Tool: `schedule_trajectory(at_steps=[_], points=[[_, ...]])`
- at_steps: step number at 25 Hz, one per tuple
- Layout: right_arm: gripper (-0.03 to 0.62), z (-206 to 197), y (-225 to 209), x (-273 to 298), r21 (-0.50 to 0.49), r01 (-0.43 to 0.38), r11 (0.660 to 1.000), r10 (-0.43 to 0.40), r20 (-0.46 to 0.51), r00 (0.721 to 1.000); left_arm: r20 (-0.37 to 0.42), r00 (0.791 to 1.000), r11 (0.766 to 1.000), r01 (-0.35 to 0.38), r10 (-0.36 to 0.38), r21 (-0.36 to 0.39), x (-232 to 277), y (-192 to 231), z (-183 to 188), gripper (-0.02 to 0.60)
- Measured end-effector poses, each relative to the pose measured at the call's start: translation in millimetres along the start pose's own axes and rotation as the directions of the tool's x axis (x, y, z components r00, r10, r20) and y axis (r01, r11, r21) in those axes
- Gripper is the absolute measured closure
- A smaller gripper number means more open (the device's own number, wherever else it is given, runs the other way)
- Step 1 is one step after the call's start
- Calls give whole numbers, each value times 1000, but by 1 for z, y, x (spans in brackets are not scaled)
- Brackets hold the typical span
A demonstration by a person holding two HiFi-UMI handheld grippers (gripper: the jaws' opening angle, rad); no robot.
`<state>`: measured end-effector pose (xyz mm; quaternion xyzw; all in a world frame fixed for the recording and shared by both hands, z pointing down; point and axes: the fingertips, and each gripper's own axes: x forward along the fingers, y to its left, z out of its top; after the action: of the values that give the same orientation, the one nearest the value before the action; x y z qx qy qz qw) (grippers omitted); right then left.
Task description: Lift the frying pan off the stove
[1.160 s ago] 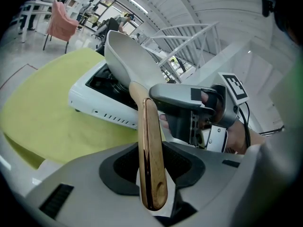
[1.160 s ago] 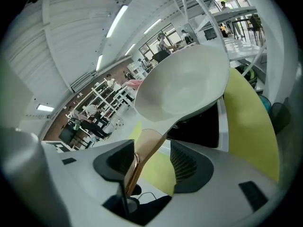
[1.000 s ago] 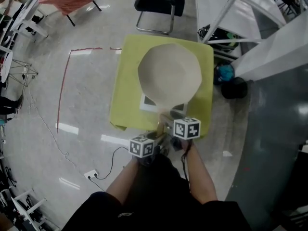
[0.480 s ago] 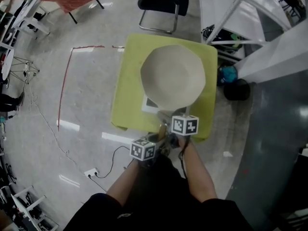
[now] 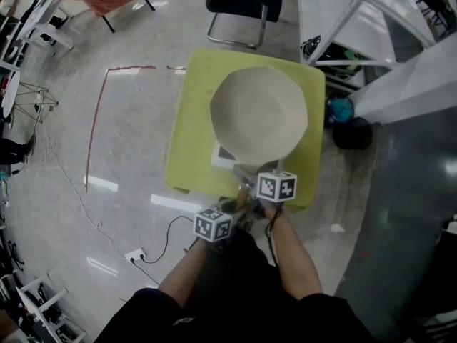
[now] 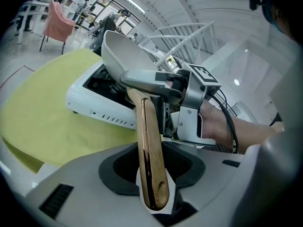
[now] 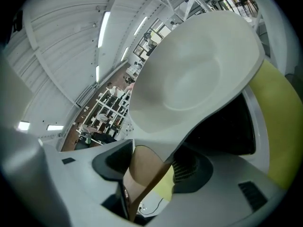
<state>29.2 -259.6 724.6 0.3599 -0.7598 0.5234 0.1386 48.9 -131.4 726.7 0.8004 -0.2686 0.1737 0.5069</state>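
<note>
A cream frying pan point(image 5: 258, 113) hangs tilted over the white stove point(image 5: 223, 154) on the yellow-green table point(image 5: 189, 131). Its glossy wooden handle point(image 6: 150, 150) runs back toward me. My left gripper point(image 5: 232, 207) is shut on the handle's end, which lies between its jaws in the left gripper view point(image 6: 152, 176). My right gripper point(image 5: 251, 184) is shut on the handle nearer the bowl, with the handle point(image 7: 144, 181) passing between its jaws and the pan point(image 7: 199, 70) filling that view. The stove's black top point(image 7: 227, 126) shows under the pan.
A black chair point(image 5: 243, 2) stands beyond the table. White metal framing point(image 5: 371, 41) and a dark bag point(image 5: 350, 131) lie to the right. A cable and power strip point(image 5: 136, 256) lie on the floor at the left, with red tape point(image 5: 96, 113) marking the floor.
Both grippers keep their hold on the handle. The pan and grippers have shifted only slightly in the picture, and the camera has moved a little.
</note>
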Motion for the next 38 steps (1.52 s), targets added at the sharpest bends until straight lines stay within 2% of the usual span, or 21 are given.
schedule_trajectory(at_steps=[9,14,20,26,38], points=[[336,3,6,-5,10,-37,999,36,31,999,-7,1000,998,3,-3,58,-5,-9,3,394],[336,4,9,-6,17,-46,999,46,40,998,-25,1000,993,-2,5,117,-8,-7,-1,387],[335,4,13,-11,-18,-45,999,46,50,998,-35,999,989,-4,9,151,-9,-14,-3,376],[336,13,25,-15,-23,-81,996,83,106,991,3,1000,978,-30,30,208,-17,-15,8,376],[336,32,53,-54,-83,-64,994,77,163,984,32,999,962,-5,-4,272,-33,-49,20,376]])
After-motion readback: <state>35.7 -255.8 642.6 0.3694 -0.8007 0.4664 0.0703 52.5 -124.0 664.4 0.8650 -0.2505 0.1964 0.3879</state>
